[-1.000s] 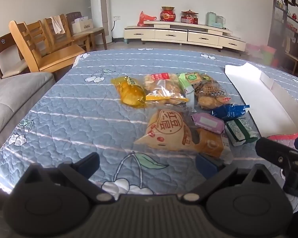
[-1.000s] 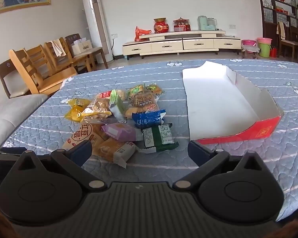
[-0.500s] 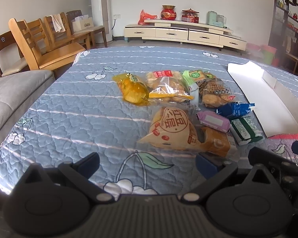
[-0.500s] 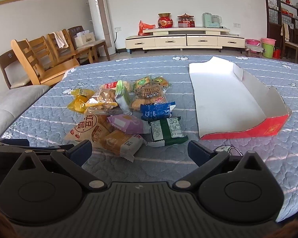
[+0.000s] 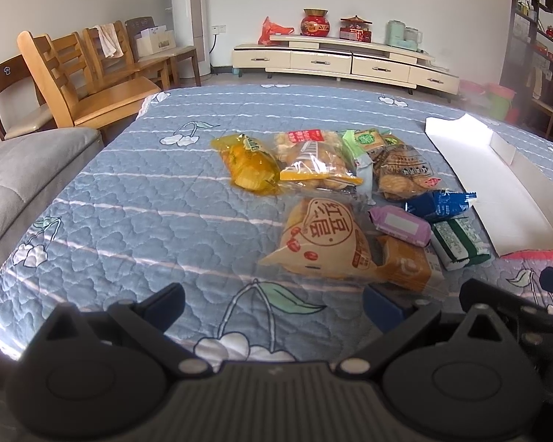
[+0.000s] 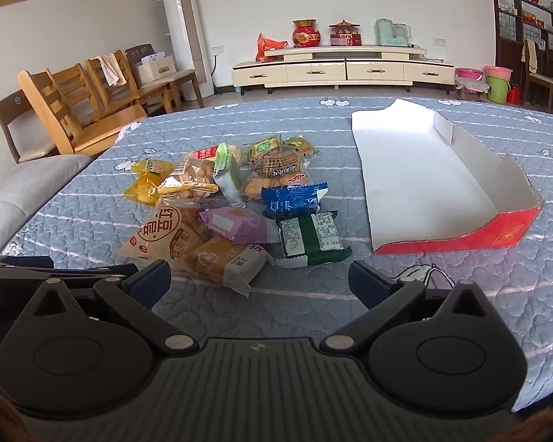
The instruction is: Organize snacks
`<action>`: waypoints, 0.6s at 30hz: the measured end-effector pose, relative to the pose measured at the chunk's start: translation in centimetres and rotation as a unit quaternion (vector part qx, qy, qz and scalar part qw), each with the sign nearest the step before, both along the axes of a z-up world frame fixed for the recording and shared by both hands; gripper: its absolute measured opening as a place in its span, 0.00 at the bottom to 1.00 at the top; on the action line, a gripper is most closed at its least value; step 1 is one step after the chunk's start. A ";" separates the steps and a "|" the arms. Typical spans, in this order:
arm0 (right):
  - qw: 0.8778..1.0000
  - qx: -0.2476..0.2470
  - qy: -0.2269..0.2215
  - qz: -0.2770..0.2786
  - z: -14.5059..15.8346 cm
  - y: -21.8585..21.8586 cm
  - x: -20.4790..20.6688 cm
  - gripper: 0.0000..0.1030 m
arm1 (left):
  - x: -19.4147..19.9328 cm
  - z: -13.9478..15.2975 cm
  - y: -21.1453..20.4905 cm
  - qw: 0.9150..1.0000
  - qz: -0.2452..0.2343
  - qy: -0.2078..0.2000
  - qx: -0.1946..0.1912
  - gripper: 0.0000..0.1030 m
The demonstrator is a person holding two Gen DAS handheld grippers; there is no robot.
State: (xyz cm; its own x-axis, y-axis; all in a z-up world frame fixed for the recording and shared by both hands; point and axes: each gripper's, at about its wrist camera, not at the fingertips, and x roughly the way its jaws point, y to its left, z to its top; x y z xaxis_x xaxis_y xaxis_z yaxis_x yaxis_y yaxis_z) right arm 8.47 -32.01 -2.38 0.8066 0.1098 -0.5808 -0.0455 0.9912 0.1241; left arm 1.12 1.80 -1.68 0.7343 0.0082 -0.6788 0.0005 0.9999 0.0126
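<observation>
On the blue quilted cover (image 6: 442,294) with its cherry print, I have a heap of snack packets lying beside the red-and-white cardboard tray (image 6: 505,237), to the tray's left and not touching it. Tray interior is bare white; its red front wall faces me.

Nearest the tray: green packet (image 6: 311,237), lying flat, with the blue packet (image 6: 291,199) just behind it. Left of the green one sits the purple packet (image 6: 236,224), overlapping the orange bun packet (image 6: 225,259), which is the item closest to me. Further from the tray, the big tan red-bean bag (image 6: 158,237) rests against the orange bun packet. At the back of the heap: a clear cookie bag (image 6: 276,175), a clear bag of puffed bites (image 6: 193,178) and, farthest from the tray, the yellow packet (image 6: 143,184).

My right gripper (image 6: 258,280) hangs above the cover, short of the heap, fingers spread wide, nothing between them; the orange bun packet and green packet lie just beyond the gap. My left gripper (image 5: 272,302) is likewise wide apart and holding nothing, low over a cherry motif, with the red-bean bag (image 5: 326,243) just ahead of its right finger.

Past the table: wooden chairs (image 6: 73,110) and a cream cabinet (image 6: 343,68) against the wall.
</observation>
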 end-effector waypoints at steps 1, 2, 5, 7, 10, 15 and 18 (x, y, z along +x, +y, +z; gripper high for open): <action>1.000 0.000 0.000 0.000 0.0 0.0 0.0 1.00 | 0.0 0.0 0.0 1.000 0.000 0.000 0.000 0.99; 1.000 0.000 0.001 0.000 0.0 0.0 0.0 1.00 | 0.0 0.0 0.0 1.000 0.000 0.000 0.000 0.99; 1.000 0.000 0.001 0.000 -0.1 0.0 0.0 1.00 | 0.0 0.0 0.0 1.000 0.000 0.000 0.001 0.99; 1.000 0.000 0.001 0.001 -0.1 0.0 0.0 1.00 | 0.0 0.0 0.0 1.000 0.001 0.000 0.001 0.99; 1.000 0.000 0.001 0.001 -0.1 0.0 0.0 1.00 | 0.0 0.0 0.1 1.000 0.001 0.000 0.003 0.99; 1.000 0.001 0.003 0.000 -0.1 0.1 0.1 1.00 | 0.1 -0.1 0.2 1.000 0.002 0.000 0.004 0.99; 1.000 0.001 0.004 0.002 -0.2 0.2 0.1 1.00 | 0.2 -0.1 0.3 1.000 0.002 0.001 0.003 0.99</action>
